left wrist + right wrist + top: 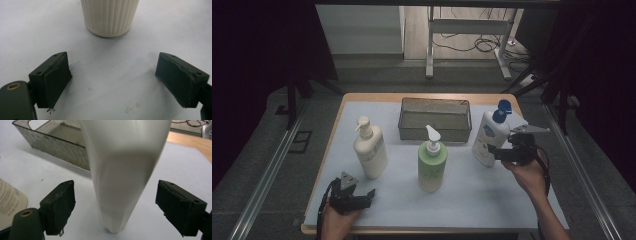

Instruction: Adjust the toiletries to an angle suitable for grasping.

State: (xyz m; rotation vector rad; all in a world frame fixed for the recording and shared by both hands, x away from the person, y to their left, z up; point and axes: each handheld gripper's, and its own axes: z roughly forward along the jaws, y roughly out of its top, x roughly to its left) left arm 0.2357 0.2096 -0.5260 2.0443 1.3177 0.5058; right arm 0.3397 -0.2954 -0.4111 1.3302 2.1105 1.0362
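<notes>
From the high view we see three pump bottles standing upright on the white mat [492,195] that covers the table: a cream bottle [370,149] at the left, a green bottle [432,161] in the middle, and a white bottle with a blue pump [492,133] at the right, just in front of the right end of the mesh tray [435,119]. Our right gripper [493,152] is held level against the lower side of the white bottle, while our left gripper [367,196] rests low on the mat near the front edge, short of the cream bottle. In the left gripper view, the jaws stand wide apart over bare mat with nothing between them, and the ribbed base of the cream bottle [110,17] sits ahead, well clear of the pads. In the right gripper view, the white bottle [120,170] stands between our jaws, which are spread with a gap on each side, so the pads do not press on it; the tray [53,143] lies behind it. We judge that we are lining up a grasp on this bottle, perhaps to put it in the tray. The next move calls for closing squarely on the body. The bottles carry labels, but we can read no writing on them.
</notes>
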